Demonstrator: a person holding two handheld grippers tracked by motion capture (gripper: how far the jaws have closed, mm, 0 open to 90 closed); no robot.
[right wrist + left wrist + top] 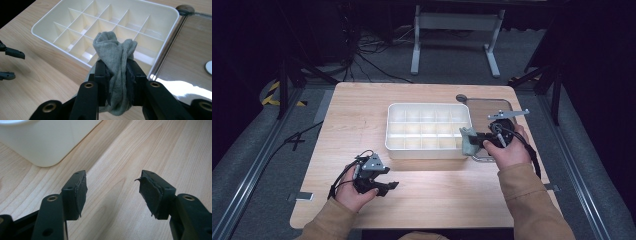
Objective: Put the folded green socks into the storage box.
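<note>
A white divided organizer box point(428, 131) sits mid-table; its empty compartments point(110, 27) fill the right gripper view. My right gripper point(473, 141) is shut on a bunched grey-green sock point(115, 53), held above the box's front right corner point(465, 149). The sock point(469, 139) sticks up past the black pads. My left gripper point(387, 186) rests low near the table's front left, open with nothing between its pads point(81, 195). The box's rounded corner point(45, 157) lies just ahead of it.
A clear lid or tray point(492, 112) with a round knob point(461, 98) lies right of the box on the wooden table point(362, 110). Dark floor, cables and a metal stand point(457, 22) lie beyond the far edge.
</note>
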